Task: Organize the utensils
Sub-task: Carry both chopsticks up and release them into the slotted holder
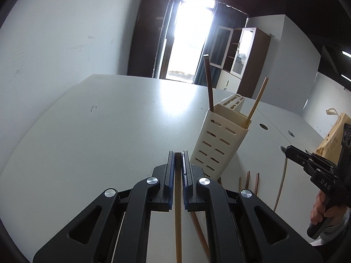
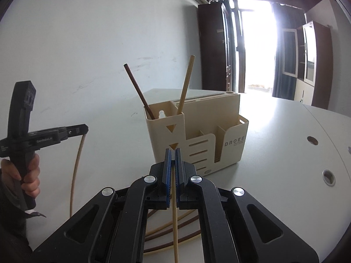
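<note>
Left claw [image 2: 84, 129], marked "GenRobot.AI", clamped on a pale chopstick [image 2: 75, 175]. Cream organizer [image 2: 210, 118], printed "DROEE", upright on white surface [image 2: 285, 131], with two chopsticks standing in its left compartments. Right claw [image 2: 173, 153] clamped on a tan chopstick [image 2: 174, 223].

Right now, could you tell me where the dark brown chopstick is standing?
In the right wrist view, the dark brown chopstick leans left in the front-left compartment of the cream utensil holder, with a light chopstick in the neighbouring slot.
</note>
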Motion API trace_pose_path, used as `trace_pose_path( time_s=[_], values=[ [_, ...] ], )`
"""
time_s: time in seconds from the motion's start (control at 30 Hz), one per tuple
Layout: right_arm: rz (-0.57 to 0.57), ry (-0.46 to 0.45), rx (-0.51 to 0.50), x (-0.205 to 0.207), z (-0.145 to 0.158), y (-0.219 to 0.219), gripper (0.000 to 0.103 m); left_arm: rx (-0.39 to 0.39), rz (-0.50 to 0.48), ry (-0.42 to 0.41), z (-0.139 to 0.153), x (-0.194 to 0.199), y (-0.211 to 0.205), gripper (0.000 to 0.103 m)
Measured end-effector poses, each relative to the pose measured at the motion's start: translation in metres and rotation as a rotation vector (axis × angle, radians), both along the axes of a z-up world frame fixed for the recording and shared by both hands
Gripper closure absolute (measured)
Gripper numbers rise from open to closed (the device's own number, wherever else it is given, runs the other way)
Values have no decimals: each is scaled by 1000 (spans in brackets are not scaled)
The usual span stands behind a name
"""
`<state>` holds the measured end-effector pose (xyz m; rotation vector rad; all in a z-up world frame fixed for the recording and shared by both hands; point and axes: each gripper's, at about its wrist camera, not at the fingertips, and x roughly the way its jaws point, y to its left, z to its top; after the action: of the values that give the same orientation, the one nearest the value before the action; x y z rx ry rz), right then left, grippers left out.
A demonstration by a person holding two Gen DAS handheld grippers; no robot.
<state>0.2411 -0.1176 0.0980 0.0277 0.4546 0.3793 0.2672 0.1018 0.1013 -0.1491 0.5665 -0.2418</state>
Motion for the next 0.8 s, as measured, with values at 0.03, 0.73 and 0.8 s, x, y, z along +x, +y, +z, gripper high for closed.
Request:
trace_pose_path(
  time_s=[0.03, 0.73, 0.8],
  values=[
    [2, -5, -4, 2, 3, 2, 99, 2, 2, -12, 5, -1, 0, 97],
    [-10, -175, 94, 31, 89, 10, 99, 14, 36, -126, 95, 33, -31, 97],
    [-14, -199, 118, 32, 100, 8, 99, 13, 34, -149, 105, 32, -35, 97]
  ],
)
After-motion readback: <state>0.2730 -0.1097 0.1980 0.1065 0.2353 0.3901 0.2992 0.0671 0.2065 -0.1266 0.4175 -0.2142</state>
